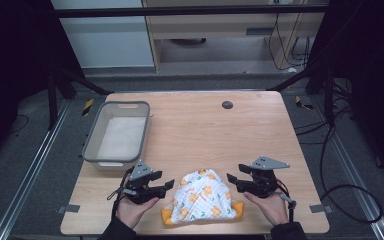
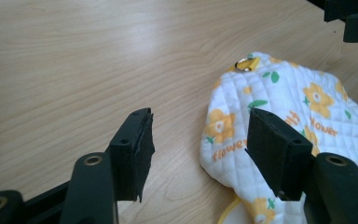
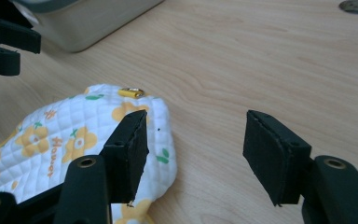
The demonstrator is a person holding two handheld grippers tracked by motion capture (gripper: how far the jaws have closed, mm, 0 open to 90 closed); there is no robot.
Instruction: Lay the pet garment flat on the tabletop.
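A white quilted cloth with orange flowers and an orange trim (image 1: 202, 196) lies crumpled near the table's front edge, between both hands. My left gripper (image 1: 164, 185) sits just left of it, open, jaws aimed at the cloth's left side (image 2: 242, 126). My right gripper (image 1: 233, 181) sits just right of it, also open, its left jaw over the cloth's edge (image 3: 74, 135). A small yellow loop with a metal snap (image 2: 246, 64) shows at the cloth's far end (image 3: 131, 92). Neither gripper holds anything.
A grey plastic basin (image 1: 116, 132) stands at the table's left, behind my left hand; its wall (image 3: 93, 18) shows in the right gripper view. A dark round grommet (image 1: 227, 105) sits in the wooden tabletop (image 1: 205, 130) at the back.
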